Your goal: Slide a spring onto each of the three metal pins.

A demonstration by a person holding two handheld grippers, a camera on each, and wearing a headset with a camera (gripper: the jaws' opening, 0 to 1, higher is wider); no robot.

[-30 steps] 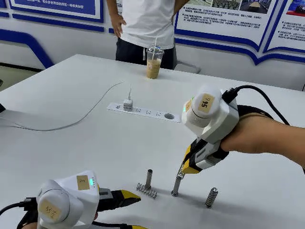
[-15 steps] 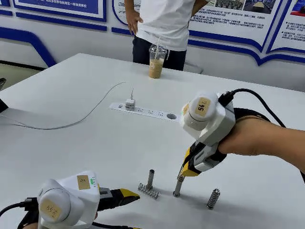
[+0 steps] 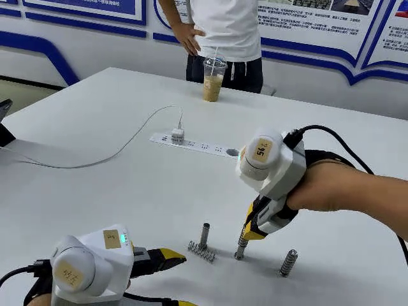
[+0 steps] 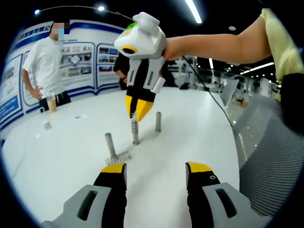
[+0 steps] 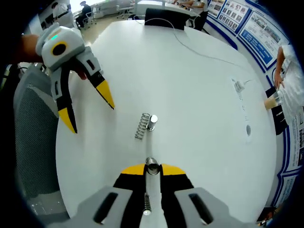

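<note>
In the head view the left claw [image 3: 182, 280] sits low at 7 o'clock, just above the white surface [image 3: 95, 204]. Its two yellow tips are wide apart and hold nothing. The loose spring [image 3: 200, 252] lies flat on the surface at 3 o'clock from the claw's top tip. It is near that tip but not touching it. This spring lies just beside the foot of the left pin [image 3: 204, 233], which stands up straight and bare.

Next is the middle pin [image 3: 238, 252], also standing up. The right claw [image 3: 246, 233] points down at it from 1 o'clock. Its tips are squeezed onto the middle spring [image 3: 241, 243], which sits around the top part of that pin. In the right gripper view the round pin top shows right between the two tips.

The right pin [image 3: 292, 253] stands at 4 o'clock from the right claw, apart from it. The right spring [image 3: 287, 264] is wrapped all round it.

Far back at 12 o'clock lie a power strip [image 3: 197, 145] and a thin cable [image 3: 95, 162]. A cup [image 3: 213, 80] with a straw stands near the far edge. A person [image 3: 226, 25] stands behind it.
</note>
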